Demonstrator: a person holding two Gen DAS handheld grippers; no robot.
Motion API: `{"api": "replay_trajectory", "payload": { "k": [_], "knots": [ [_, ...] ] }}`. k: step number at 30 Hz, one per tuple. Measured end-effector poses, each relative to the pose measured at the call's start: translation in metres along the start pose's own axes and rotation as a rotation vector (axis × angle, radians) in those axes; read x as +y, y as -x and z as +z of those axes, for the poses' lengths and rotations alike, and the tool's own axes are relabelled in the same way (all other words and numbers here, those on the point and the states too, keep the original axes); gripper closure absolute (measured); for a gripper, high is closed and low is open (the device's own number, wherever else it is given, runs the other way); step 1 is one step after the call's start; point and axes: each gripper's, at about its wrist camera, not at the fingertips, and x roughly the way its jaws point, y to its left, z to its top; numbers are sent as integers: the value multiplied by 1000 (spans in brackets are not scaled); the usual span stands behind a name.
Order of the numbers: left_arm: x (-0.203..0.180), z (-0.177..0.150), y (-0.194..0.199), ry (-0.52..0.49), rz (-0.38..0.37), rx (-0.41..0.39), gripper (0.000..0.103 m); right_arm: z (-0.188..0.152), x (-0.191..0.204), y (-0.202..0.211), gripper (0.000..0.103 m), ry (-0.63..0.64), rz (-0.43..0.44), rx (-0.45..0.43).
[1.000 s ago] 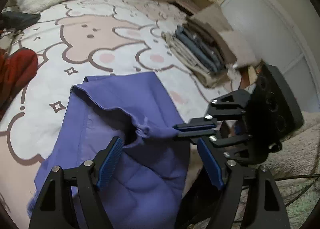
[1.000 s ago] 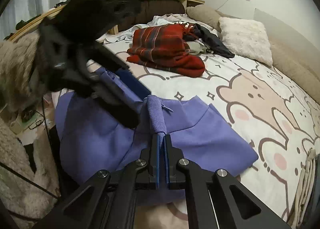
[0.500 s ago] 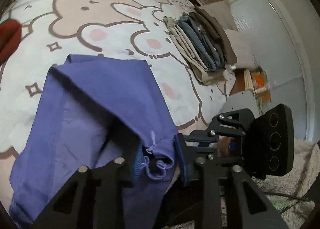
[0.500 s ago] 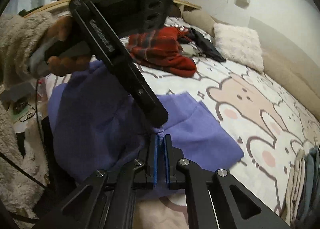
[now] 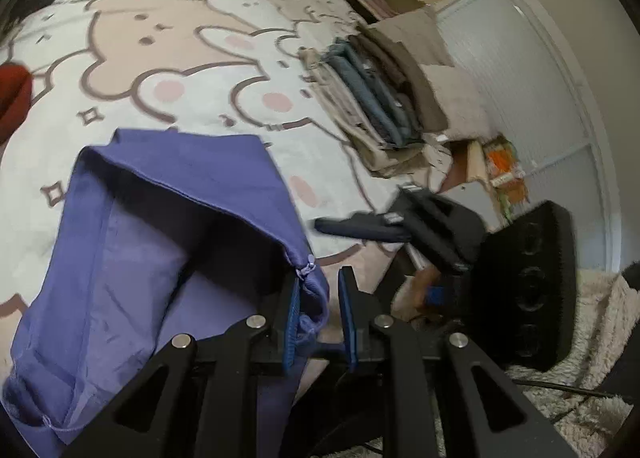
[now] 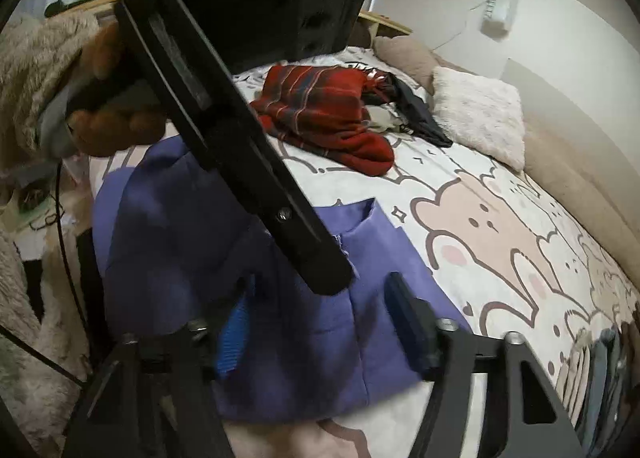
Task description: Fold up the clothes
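Observation:
A purple garment [image 5: 168, 242] lies on the bear-print bedsheet [image 5: 168, 57] near the bed's front edge; it also shows in the right wrist view [image 6: 304, 322]. My left gripper [image 5: 318, 300] is shut on a bunched corner of it by the zipper end and holds it raised. My right gripper [image 6: 320, 322] is open and empty just above the garment. In the left wrist view the right gripper [image 5: 360, 227] hovers to the right of the cloth. The left gripper's body [image 6: 240, 137] crosses the right wrist view.
A stack of folded clothes [image 5: 372, 97] lies at the bed's right side. A red plaid garment [image 6: 324, 113] and a dark one [image 6: 420, 113] lie heaped near a fluffy white pillow [image 6: 480, 113]. A fluffy rug [image 5: 580, 378] covers the floor.
My right gripper has opened and let go of the purple corner. My left gripper has closed on that corner and lifted it.

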Motion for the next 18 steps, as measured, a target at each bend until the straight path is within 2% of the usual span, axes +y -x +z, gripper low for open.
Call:
{"api": "replay_trajectory", "payload": {
  "k": [3, 6, 9, 11, 12, 13, 18],
  "knots": [
    [-2, 0, -4, -24, 34, 10, 84, 3, -1, -7, 69, 10, 14, 12],
    [5, -2, -4, -3, 34, 1, 84, 3, -1, -11, 84, 13, 20, 29],
    [6, -2, 16, 7, 35, -62, 84, -2, -6, -8, 90, -35, -10, 50],
    [6, -4, 35, 4, 83, -109, 72, -5, -16, -2, 90, -84, -42, 56],
    [7, -7, 47, -6, 136, -142, 53, -6, -21, 3, 91, -107, -59, 54],
    [8, -10, 60, -14, 188, -178, 41, -6, -25, 11, 91, -122, -76, 41],
    [27, -33, 114, 19, 350, -295, 38, 0, -51, 61, 91, -209, -194, -42]
  ]
}}
